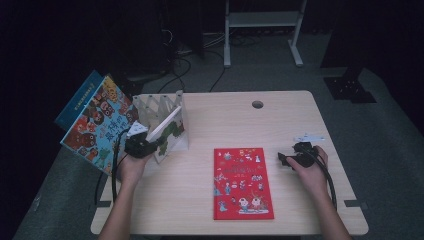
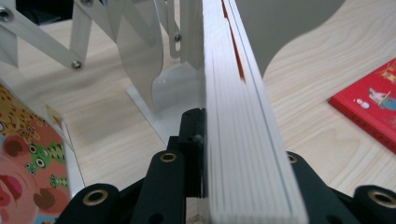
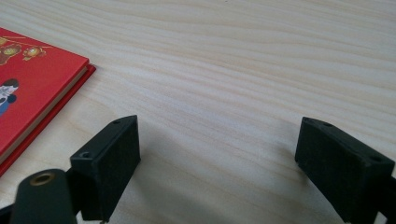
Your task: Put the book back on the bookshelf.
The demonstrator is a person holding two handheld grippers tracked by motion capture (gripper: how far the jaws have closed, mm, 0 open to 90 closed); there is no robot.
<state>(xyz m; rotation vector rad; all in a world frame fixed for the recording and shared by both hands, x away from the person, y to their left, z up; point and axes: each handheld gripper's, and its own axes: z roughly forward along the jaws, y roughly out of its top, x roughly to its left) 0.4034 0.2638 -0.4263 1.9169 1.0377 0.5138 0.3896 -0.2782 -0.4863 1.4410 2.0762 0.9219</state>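
- Page edges of the white book fill the near foreground of the left gripper view; left gripper has its fingers clamped across the block, one either side.
- Book stands tilted in the white folding rack, left side of the surface.
- Judged stiff, moderately light, smooth-covered: grip near the spine, or pages may fan.
- Red book lies flat mid-surface.
- Right gripper rests beside it, fingers wide apart, holding nothing.
- Colourful picture books lean left of the rack.
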